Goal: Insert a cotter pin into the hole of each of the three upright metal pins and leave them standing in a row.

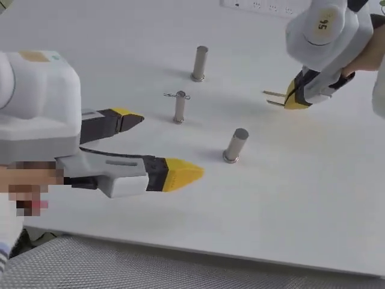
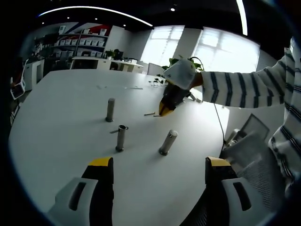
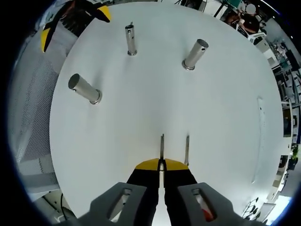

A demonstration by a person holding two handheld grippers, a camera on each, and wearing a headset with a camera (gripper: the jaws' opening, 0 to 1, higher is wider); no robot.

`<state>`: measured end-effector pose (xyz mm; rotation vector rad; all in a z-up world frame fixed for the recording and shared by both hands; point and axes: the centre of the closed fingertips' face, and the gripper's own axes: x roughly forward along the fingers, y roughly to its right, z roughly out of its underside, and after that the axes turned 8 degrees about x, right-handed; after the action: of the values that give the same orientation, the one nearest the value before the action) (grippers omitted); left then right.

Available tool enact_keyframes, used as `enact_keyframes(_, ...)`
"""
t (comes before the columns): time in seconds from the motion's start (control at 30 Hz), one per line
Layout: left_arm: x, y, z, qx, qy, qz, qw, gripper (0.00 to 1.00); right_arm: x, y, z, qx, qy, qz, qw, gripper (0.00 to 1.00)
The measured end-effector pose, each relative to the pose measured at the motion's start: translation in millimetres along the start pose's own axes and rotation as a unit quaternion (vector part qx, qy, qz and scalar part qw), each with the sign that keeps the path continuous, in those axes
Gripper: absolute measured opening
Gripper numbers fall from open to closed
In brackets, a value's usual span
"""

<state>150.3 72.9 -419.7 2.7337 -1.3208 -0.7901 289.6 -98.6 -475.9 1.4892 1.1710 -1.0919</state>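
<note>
Three upright metal pins stand on the white table: a far pin (image 1: 199,63), a middle pin (image 1: 180,108) and a near pin (image 1: 235,146). One cotter pin (image 1: 176,94) sits through the top of the middle pin. My right gripper (image 1: 293,96) hovers to the right of the pins, shut on a second cotter pin (image 1: 275,97) that points toward them. The right gripper view has this cotter pin (image 3: 162,146) sticking out from the shut right gripper (image 3: 161,165). My left gripper (image 1: 171,146) is open at the left, holding nothing, its jaws (image 2: 159,165) aimed at the pins.
The table's front edge (image 1: 198,253) runs across the bottom, with grey mesh below it. A white socket strip (image 1: 258,6) lies at the far edge. A person's striped sleeve (image 2: 244,89) reaches in behind the right gripper.
</note>
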Motion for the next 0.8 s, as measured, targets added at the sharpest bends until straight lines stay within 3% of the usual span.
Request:
enact_keyframes(0.3, 10.3, 3.2, -17.8, 0.003, 0.009, 0.009, 0.9999, 0.72, -31.9, -1.6, -20.9, -0.020, 0.075, 0.067, 0.9947, 0.00)
enact_keyframes(0.53, 17.2, 4.2, -31.6, -0.001, 0.015, 0.013, 0.9998, 0.68, -57.5, -10.5, -38.2, -0.031, 0.113, 0.097, 0.9884, 0.00)
enact_keyframes(0.8, 31.0, 7.4, -55.7, -0.010, 0.034, 0.023, 0.9991, 0.60, -78.7, -28.8, -51.6, -0.041, 0.154, 0.118, 0.9802, 0.00)
